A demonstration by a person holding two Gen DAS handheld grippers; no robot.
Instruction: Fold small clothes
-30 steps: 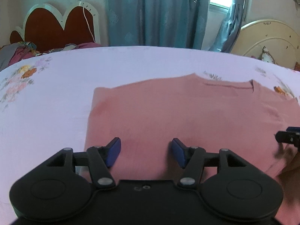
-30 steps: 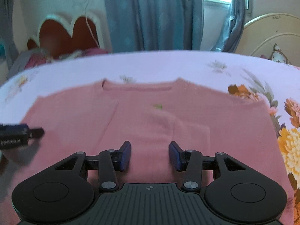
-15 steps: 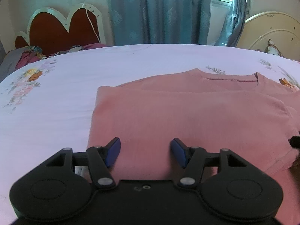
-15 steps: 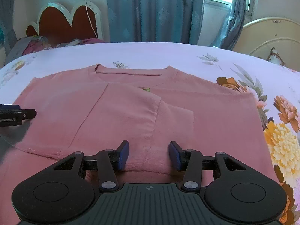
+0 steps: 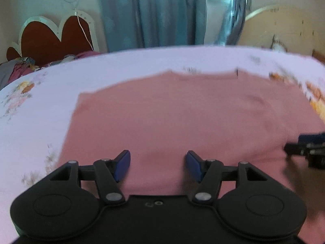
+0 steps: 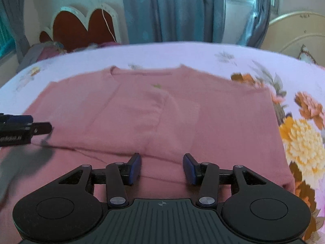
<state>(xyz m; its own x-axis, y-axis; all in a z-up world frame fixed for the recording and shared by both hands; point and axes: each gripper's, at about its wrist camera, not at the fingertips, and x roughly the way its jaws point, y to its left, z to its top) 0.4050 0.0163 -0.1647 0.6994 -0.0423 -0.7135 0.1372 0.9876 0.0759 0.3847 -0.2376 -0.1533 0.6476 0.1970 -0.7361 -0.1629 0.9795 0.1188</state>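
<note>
A pink shirt (image 5: 182,113) lies flat on the bed, collar at the far side, with both sleeves folded in over its front (image 6: 154,122). My left gripper (image 5: 157,165) hovers open over the shirt's near left part, nothing between its blue pads. My right gripper (image 6: 161,167) hovers open over the near edge of the folded sleeves, also with nothing in it. Each gripper shows in the other's view: the right one at the right edge (image 5: 306,149), the left one at the left edge (image 6: 22,129).
The bed has a lilac floral sheet (image 5: 36,122) with large orange and yellow flowers at the right (image 6: 300,138). Behind stand a red heart-shaped headboard (image 5: 52,38), blue curtains (image 5: 150,12), a cream round headboard (image 6: 296,30) and a heap of clothes (image 5: 14,71).
Both views have shifted sideways and blurred. The right gripper has come back into sight at the right edge of the left wrist view. Neither gripper's jaws have changed.
</note>
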